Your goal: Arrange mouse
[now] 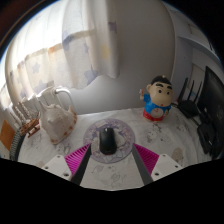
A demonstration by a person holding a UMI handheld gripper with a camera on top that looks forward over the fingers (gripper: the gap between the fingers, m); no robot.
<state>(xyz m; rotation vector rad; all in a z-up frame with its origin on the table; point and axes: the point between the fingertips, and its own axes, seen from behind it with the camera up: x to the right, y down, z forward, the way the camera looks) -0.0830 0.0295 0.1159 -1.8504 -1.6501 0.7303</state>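
The table (170, 150) is the largest item: a pale, smooth, slightly mottled surface, curving away under the wide lens. Behind it rises a plain light wall (120, 50), soft and featureless.

To the left, beyond the fingers, stands a white kettle (55, 115), glossy, rounded in body, with a looped handle; it is upright and well apart from the gripper. On the far right a dark object (212, 115) sits at the table's edge, its form unclear. Just beside it, nearer the middle, stands a small toy figure (156, 99) of moulded plastic (black hair, blue top, red base), upright on the table.

The mouse (107, 139) is black, matt, with a rounded back. It lies between the two fingers, on a round pale mat (122, 130) with a patterned rim. Its long axis runs straight away from the camera, in line with the fingers; which end is the front cannot be told.

The gripper (106, 158) is spread apart: the magenta pads (75, 158) flank the mouse on either side, angled toward it. Whether they actually touch its flanks cannot be confirmed; the mouse rests on the mat.
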